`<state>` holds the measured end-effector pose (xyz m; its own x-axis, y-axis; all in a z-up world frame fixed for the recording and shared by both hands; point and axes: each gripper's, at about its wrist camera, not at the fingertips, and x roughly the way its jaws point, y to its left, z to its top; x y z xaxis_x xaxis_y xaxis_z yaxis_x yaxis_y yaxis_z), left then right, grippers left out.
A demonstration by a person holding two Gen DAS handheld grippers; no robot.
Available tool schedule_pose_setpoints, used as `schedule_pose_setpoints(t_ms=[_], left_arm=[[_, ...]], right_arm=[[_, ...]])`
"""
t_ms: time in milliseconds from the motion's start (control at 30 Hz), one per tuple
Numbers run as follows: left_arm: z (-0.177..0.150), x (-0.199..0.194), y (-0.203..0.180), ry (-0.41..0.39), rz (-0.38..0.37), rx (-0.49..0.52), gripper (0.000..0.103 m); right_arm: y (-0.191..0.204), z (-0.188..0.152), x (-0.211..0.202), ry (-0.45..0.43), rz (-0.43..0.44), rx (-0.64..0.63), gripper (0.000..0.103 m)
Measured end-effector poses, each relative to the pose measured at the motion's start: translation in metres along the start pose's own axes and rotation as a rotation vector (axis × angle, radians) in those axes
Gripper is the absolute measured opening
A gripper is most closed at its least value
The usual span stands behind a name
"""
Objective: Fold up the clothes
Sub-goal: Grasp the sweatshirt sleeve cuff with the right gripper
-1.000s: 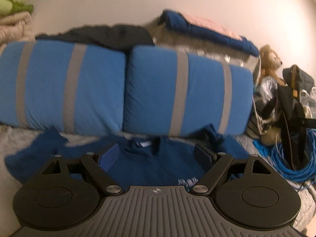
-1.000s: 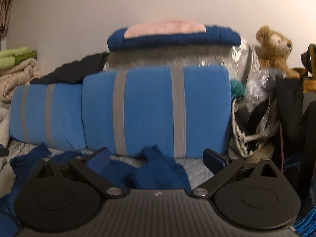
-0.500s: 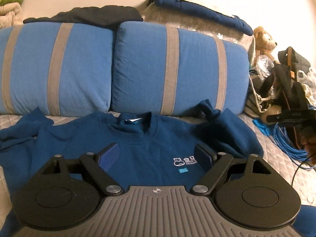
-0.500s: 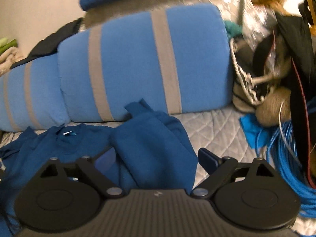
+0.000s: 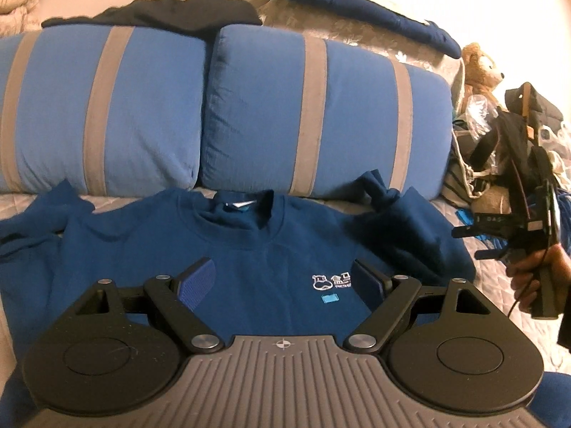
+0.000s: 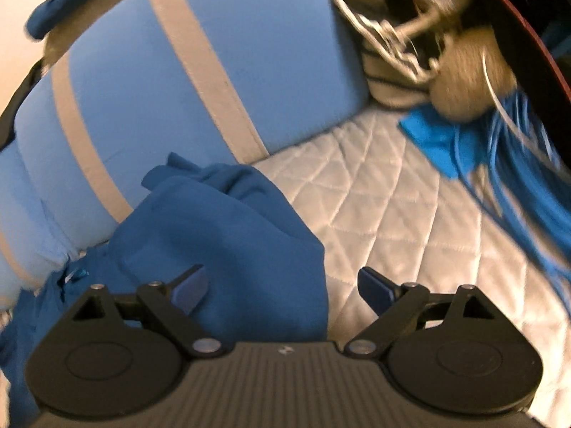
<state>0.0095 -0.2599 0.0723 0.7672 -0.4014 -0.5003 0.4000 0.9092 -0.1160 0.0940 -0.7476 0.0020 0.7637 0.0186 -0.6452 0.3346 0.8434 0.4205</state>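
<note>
A dark blue sweatshirt [image 5: 257, 260] lies front up on the bed, collar toward the pillows, with a small white logo on its chest. My left gripper [image 5: 285, 281] hovers open over the chest with nothing between its fingers. The sweatshirt's right sleeve [image 6: 228, 228] is bunched up against a pillow. My right gripper [image 6: 282, 285] stands open just above that sleeve's outer edge, one finger over the cloth and the other over the quilt. In the left wrist view the right gripper [image 5: 467, 244] shows at the right edge, held in a hand [image 5: 535, 278].
Two blue pillows with grey stripes [image 5: 314, 107] line the back. A white quilted cover [image 6: 392, 214] lies to the right of the sleeve. Blue cable coils [image 6: 517, 149], bags [image 5: 517, 135] and a teddy bear [image 5: 478, 67] crowd the right side. Dark clothes [image 5: 160, 10] rest on the pillows.
The right gripper has dropped toward the bunched sleeve and rolled, so its view tilts. The left gripper sank a little at first, bringing the whole sweatshirt into view, then held still.
</note>
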Motion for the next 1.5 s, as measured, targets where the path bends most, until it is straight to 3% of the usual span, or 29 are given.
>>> schedule_pose_setpoints(t_ms=[100, 200, 233, 267, 367, 633, 867, 933, 967, 1000, 1067, 1133, 1267, 1400, 1500], left_arm=[[0.0, 0.002, 0.0, 0.006, 0.003, 0.002, 0.084], [0.001, 0.002, 0.0, 0.008, 0.001, 0.003, 0.084], [0.001, 0.002, 0.001, 0.006, -0.001, 0.0, 0.084], [0.001, 0.002, 0.001, 0.005, -0.002, -0.002, 0.084], [-0.001, 0.003, 0.003, 0.012, 0.002, -0.008, 0.084], [-0.001, 0.004, 0.013, 0.03, 0.02, -0.058, 0.084], [-0.002, 0.005, 0.007, 0.026, -0.027, -0.031, 0.084], [-0.003, 0.005, 0.005, 0.03, -0.04, -0.026, 0.084], [-0.003, 0.006, 0.005, 0.033, -0.043, -0.024, 0.084], [-0.003, 0.006, 0.004, 0.035, -0.046, -0.024, 0.084], [-0.002, 0.006, 0.005, 0.034, -0.051, -0.029, 0.084], [-0.002, 0.005, 0.005, 0.034, -0.053, -0.035, 0.084], [-0.002, 0.005, 0.006, 0.034, -0.052, -0.037, 0.084], [-0.002, 0.006, 0.006, 0.04, -0.05, -0.042, 0.084], [-0.002, 0.008, 0.007, 0.05, -0.05, -0.049, 0.084]], right_arm=[[-0.002, -0.002, 0.013, 0.035, 0.005, -0.005, 0.08], [0.002, -0.007, 0.022, 0.055, 0.019, -0.052, 0.045], [0.007, -0.008, 0.021, 0.038, 0.021, -0.08, 0.025], [0.013, -0.01, 0.018, 0.017, 0.025, -0.114, 0.014], [0.044, -0.019, 0.001, -0.055, 0.029, -0.297, 0.011], [0.116, -0.068, -0.048, -0.043, 0.148, -0.736, 0.01], [0.135, -0.101, -0.07, 0.089, 0.219, -0.941, 0.011], [0.136, -0.108, -0.073, 0.153, 0.222, -1.003, 0.023], [0.135, -0.109, -0.077, 0.171, 0.225, -1.024, 0.039], [0.134, -0.109, -0.083, 0.183, 0.229, -1.039, 0.044], [0.131, -0.103, -0.093, 0.181, 0.246, -1.044, 0.059], [0.127, -0.091, -0.102, 0.156, 0.257, -1.019, 0.066], [0.117, -0.059, -0.102, 0.101, 0.222, -0.881, 0.068], [0.11, -0.028, -0.077, 0.058, 0.176, -0.739, 0.067], [0.111, -0.011, -0.053, 0.022, 0.135, -0.705, 0.068]])
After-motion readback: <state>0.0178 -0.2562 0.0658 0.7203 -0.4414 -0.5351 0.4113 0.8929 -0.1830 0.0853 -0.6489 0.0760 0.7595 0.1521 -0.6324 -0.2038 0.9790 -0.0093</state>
